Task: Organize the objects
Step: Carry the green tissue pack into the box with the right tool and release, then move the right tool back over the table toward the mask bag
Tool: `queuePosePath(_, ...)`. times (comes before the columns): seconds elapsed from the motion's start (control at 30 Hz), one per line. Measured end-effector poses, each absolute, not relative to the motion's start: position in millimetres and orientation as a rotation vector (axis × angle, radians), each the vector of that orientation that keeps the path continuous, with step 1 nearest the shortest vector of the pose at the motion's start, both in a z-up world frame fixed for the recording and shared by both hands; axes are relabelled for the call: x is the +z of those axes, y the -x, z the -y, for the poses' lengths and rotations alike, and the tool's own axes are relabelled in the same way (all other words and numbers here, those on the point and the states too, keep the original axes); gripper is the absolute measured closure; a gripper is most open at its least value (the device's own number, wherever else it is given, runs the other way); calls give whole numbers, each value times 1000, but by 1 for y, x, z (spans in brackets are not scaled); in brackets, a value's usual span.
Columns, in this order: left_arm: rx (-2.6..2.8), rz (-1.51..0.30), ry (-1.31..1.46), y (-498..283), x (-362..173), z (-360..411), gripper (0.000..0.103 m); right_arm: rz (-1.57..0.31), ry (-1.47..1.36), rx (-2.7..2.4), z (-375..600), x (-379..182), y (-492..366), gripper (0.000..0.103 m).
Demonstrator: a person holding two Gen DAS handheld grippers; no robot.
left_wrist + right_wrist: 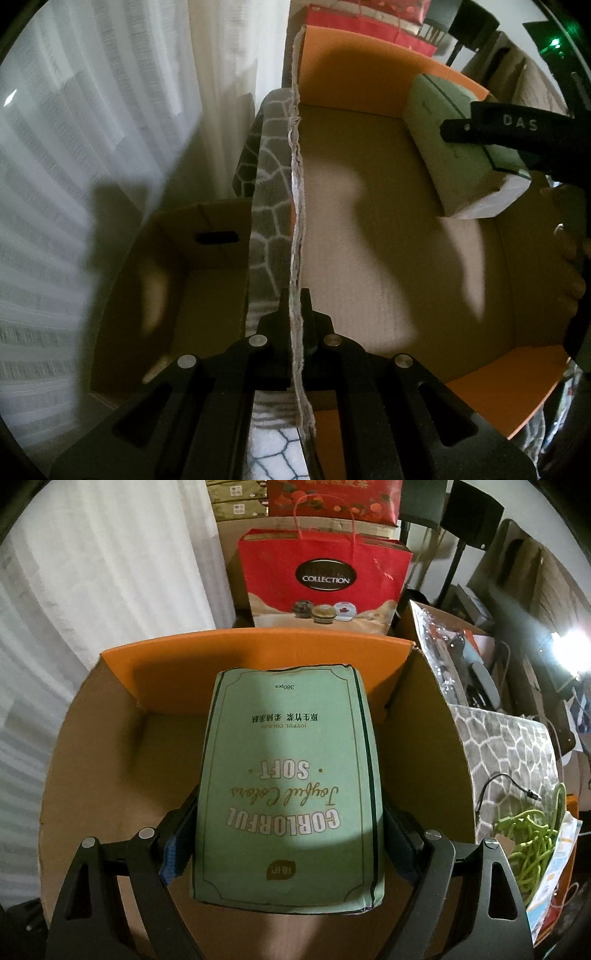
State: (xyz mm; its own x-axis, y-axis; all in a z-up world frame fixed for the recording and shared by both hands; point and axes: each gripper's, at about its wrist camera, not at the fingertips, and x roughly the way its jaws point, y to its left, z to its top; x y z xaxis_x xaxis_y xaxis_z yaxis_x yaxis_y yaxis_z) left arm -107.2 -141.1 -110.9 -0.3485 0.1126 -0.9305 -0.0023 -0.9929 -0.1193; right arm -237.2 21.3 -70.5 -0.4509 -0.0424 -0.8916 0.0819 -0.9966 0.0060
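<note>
My left gripper is shut on the torn side wall of an open cardboard box with orange flaps. My right gripper is shut on a green tissue pack printed "SOFT", and holds it inside the box, above the brown floor. In the left wrist view the tissue pack shows at the box's far right corner, with the right gripper's black finger across it.
A second open brown box sits left of the held wall, with a grey patterned cloth between. A red gift bag stands behind the box. Green cable lies on patterned cloth to the right. White curtain hangs at left.
</note>
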Motion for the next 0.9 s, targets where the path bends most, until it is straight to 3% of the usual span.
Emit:
queuePosePath(0.43,2475,270,1762,113,-110,159,98,-187,-1508,-2637,-18,-43,221,12)
queuePosePath(0.9,2434,347,1732,112,-101,174,94,-57,-1372,-2541,-74,6,151,11)
